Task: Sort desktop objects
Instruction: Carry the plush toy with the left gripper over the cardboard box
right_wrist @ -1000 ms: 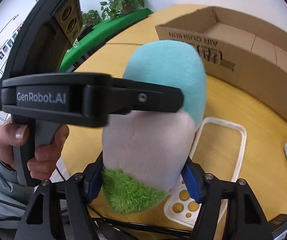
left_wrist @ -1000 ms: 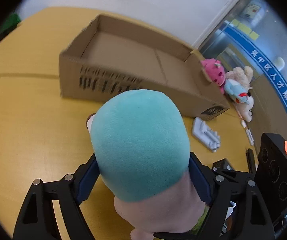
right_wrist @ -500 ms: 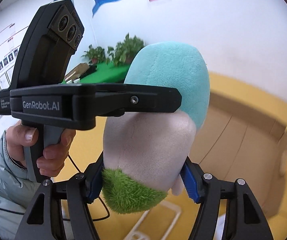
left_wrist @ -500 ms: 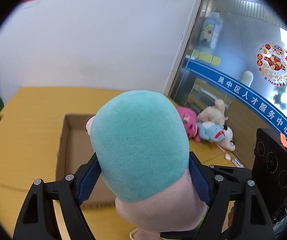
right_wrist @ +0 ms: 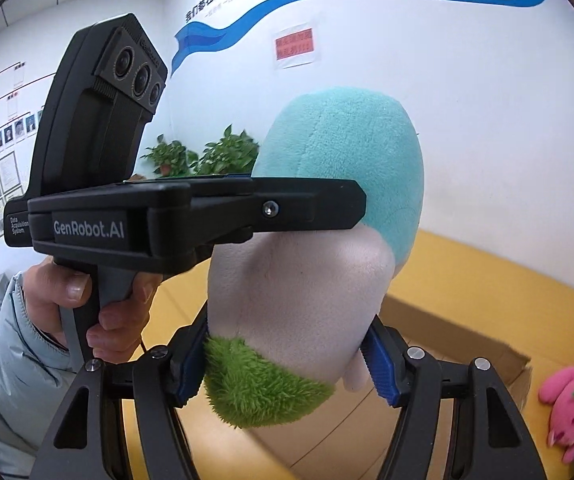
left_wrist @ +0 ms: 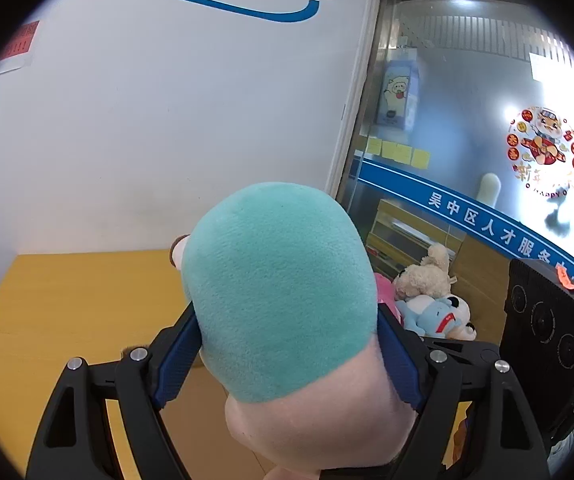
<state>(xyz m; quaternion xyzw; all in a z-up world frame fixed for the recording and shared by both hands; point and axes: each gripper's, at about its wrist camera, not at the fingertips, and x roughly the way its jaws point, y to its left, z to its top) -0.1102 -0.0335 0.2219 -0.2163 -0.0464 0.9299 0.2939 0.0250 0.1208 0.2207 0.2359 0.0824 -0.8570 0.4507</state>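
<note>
A large plush toy (left_wrist: 283, 292) with a teal head, pale pink body and green fuzzy base (right_wrist: 263, 388) is held high above the yellow table. My left gripper (left_wrist: 287, 356) is shut on its upper body, blue pads pressing both sides. My right gripper (right_wrist: 287, 360) is shut on its lower body just above the green base. The left gripper's body (right_wrist: 191, 212) crosses the right wrist view in front of the toy. The cardboard box (right_wrist: 459, 340) lies below and behind the toy, mostly hidden.
A pink plush (right_wrist: 571, 392) lies right of the box. A beige plush (left_wrist: 427, 276) and a blue-white plush (left_wrist: 439, 316) lie by the glass wall. The yellow table (left_wrist: 79, 292) reaches back to the white wall. Potted plants (right_wrist: 203, 156) stand far left.
Both grippers have lifted the plush toy higher and tilted upward; the box and table have dropped low in both views and more wall shows.
</note>
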